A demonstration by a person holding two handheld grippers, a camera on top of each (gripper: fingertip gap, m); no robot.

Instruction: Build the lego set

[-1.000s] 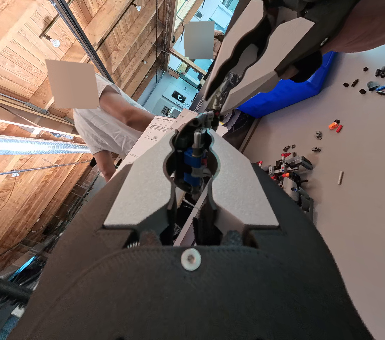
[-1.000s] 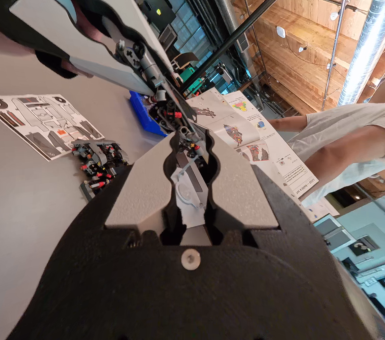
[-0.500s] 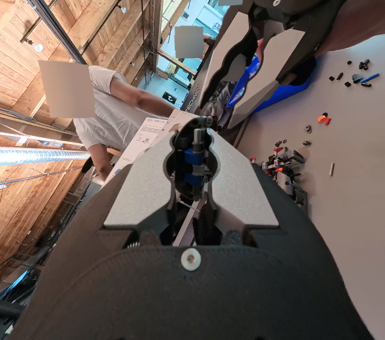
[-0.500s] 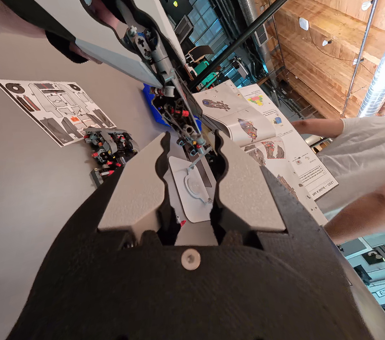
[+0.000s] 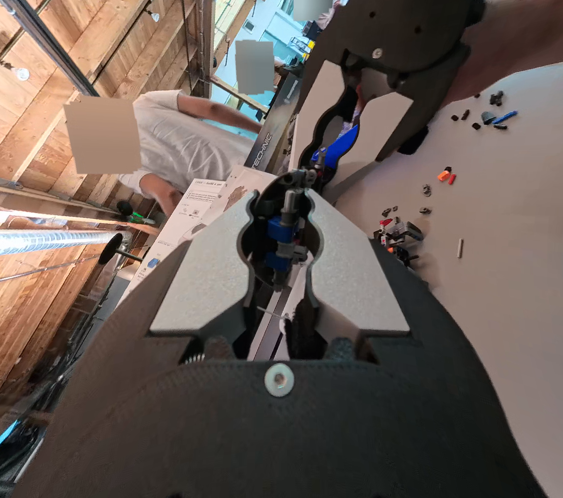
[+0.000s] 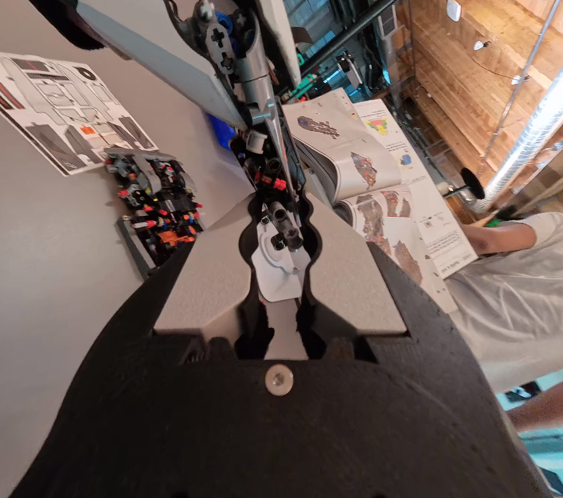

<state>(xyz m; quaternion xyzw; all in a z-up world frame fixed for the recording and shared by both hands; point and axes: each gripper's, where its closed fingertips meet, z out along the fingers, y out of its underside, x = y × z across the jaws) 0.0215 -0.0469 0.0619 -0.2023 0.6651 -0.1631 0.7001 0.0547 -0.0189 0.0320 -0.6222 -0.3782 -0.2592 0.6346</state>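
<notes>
**Two grippers over the counter, one lego sub-assembly held aloft**

Left wrist view: the left gripper (image 5: 281, 193) has its fingers (image 5: 210, 263) closed on a slim lego sub-assembly (image 5: 283, 235) of grey axle parts and blue connectors, which stands up along the gap between them. Beyond its tip, the right gripper (image 5: 347, 154) hangs over the grey counter (image 5: 499, 285) with its fingers spread and nothing between them. On the counter to the right of the sub-assembly lies a partly built lego model (image 5: 399, 239), with loose pieces (image 5: 446, 177) scattered farther off, among them orange, red, black and blue ones.

Right wrist view: the right gripper (image 6: 280, 203) shows a clear gap between its fingers (image 6: 344, 279); small dark lego parts appear in that gap, but whether they are gripped cannot be told. Above, the left gripper (image 6: 243, 114) clamps the sub-assembly (image 6: 240, 56), its grey beam end pointing down toward the right gripper. Left of the sub-assembly on the counter (image 6: 54, 254) sit the partly built model (image 6: 155, 203) and a sticker sheet (image 6: 64, 108); to its right lies an open instruction booklet (image 6: 359, 160). A person (image 6: 511, 285) in a light shirt is beyond the booklet.
</notes>
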